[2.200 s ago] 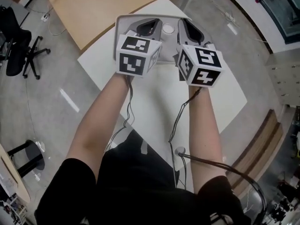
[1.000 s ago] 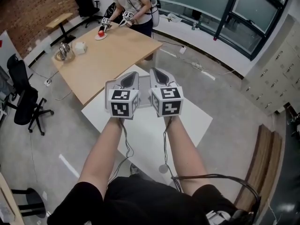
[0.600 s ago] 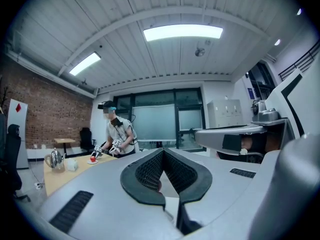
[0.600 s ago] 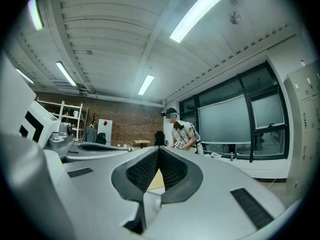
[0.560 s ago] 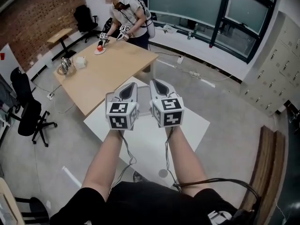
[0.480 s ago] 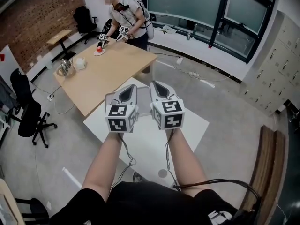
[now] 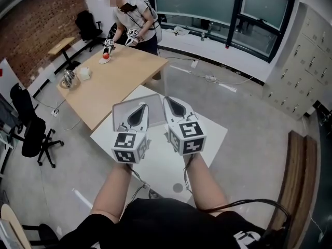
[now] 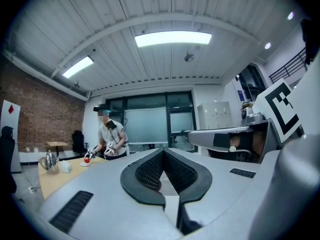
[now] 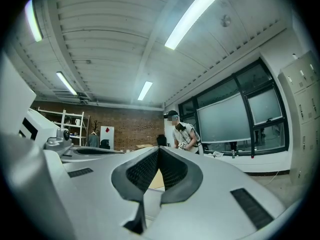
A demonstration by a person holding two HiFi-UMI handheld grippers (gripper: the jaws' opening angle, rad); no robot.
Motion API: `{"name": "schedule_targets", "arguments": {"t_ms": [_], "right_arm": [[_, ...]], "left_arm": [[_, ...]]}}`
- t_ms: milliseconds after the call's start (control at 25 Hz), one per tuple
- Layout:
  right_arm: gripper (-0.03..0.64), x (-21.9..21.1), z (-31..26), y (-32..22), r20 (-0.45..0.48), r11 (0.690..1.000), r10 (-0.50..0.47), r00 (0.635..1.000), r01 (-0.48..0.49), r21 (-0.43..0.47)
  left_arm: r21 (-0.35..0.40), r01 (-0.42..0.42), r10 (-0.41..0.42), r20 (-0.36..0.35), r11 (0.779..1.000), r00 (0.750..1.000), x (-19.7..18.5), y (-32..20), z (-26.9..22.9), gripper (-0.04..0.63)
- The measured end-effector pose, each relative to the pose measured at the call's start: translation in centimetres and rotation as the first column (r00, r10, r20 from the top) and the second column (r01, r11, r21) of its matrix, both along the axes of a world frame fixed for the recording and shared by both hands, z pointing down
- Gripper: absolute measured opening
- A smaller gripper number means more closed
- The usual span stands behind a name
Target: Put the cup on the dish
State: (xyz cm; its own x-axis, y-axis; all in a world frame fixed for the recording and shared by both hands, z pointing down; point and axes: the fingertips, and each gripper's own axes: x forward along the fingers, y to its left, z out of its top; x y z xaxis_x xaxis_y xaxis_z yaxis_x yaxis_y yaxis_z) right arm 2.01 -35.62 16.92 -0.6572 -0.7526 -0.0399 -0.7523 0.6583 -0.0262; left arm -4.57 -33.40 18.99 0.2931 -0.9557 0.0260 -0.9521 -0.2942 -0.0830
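Both grippers are held level, side by side, above the white table (image 7: 210,134). My left gripper (image 7: 139,110) has its jaws together with nothing between them, and the left gripper view shows the same of the left gripper (image 8: 163,150). My right gripper (image 7: 174,102) is shut and empty too; in the right gripper view the right gripper (image 9: 158,147) points at the far room. A grey tray (image 7: 120,113) lies under and beyond the jaws, mostly hidden by them. I see no cup or dish on this table in any view.
A long wooden table (image 7: 116,79) stands beyond the white one. Another person (image 7: 133,15) works at its far end over a small plate with a red thing (image 7: 105,57). A metal kettle (image 7: 68,78) sits on it. A black office chair (image 7: 28,134) stands at the left.
Both grippers have drawn back toward me and sit lower in the head view. The head view has tilted up, so more of the room and the tray's near part show.
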Motion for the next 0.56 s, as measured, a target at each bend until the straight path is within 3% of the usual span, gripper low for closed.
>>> {"name": "schedule_targets", "arguments": {"t_ms": [440, 560], "right_arm": [[0.012, 4.1, -0.9, 4.5, 0.015, 1.0, -0.021, 1.0, 0.02, 0.014], [0.012, 5.7, -0.9, 4.7, 0.011, 1.0, -0.018, 1.0, 0.018, 0.012]], "left_arm": [[-0.009, -0.048, 0.048, -0.043, 0.999, 0.998, 5.5, 4.8, 0.2, 0.0], [0.009, -0.054, 0.054, -0.027, 0.999, 0.998, 6.9, 5.1, -0.2, 0.0]]}}
